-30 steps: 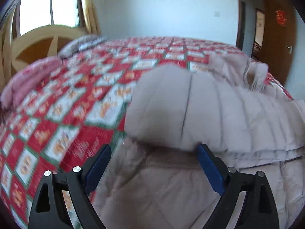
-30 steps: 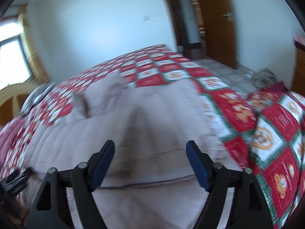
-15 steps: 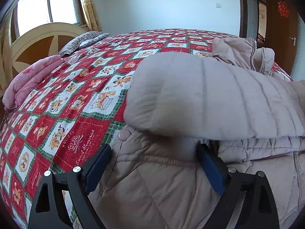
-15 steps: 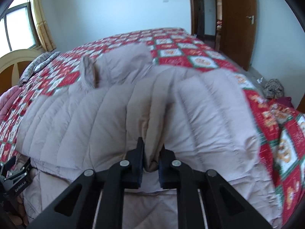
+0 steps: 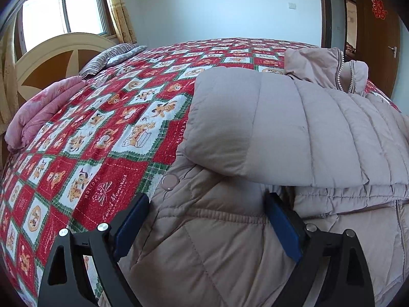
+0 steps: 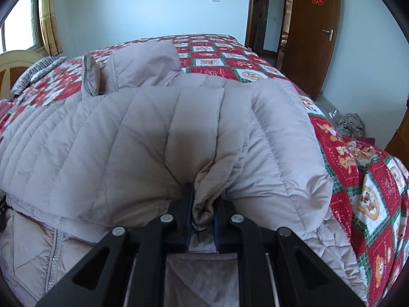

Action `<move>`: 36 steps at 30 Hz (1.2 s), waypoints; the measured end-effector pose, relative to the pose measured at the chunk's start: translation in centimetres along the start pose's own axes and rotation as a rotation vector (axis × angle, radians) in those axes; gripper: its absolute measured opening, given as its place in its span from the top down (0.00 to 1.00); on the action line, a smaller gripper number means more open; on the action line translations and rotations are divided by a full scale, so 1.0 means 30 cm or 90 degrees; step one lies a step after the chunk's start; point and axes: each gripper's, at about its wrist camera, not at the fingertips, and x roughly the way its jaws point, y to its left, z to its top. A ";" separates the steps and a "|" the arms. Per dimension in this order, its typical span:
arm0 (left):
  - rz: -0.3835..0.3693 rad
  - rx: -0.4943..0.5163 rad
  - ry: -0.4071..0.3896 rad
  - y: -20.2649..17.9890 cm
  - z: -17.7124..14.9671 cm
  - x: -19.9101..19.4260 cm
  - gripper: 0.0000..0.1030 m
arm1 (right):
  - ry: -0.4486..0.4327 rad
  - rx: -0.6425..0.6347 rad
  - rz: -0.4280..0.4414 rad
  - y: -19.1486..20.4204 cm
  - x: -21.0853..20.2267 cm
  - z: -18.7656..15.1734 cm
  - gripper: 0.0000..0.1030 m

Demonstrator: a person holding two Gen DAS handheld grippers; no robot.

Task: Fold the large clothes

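A beige quilted down jacket (image 5: 294, 133) lies on a bed with a red and white patchwork bedspread (image 5: 102, 133). Its upper part is folded over onto the lower part, and the collar (image 6: 143, 64) lies at the far end. My left gripper (image 5: 207, 199) is open, its blue pads astride the lower layer just under the folded edge, near a snap button (image 5: 170, 181). My right gripper (image 6: 203, 199) is shut on a bunched pleat of the jacket (image 6: 143, 133) at the near edge of the folded layer.
A pink blanket (image 5: 43, 105) and a striped pillow (image 5: 110, 56) lie by the cream headboard (image 5: 51, 51) at the left. The bed's right edge drops to the floor, where a grey bundle (image 6: 351, 125) lies. A wooden door (image 6: 314, 33) stands open beyond.
My right gripper's jaws, wide open a second ago, have closed on a pleat of the folded jacket layer and sunk a little. The left gripper has stayed put, open.
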 end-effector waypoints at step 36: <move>-0.119 -0.075 0.020 0.043 0.254 0.066 0.10 | -0.024 0.122 0.132 -0.123 -0.147 0.281 0.29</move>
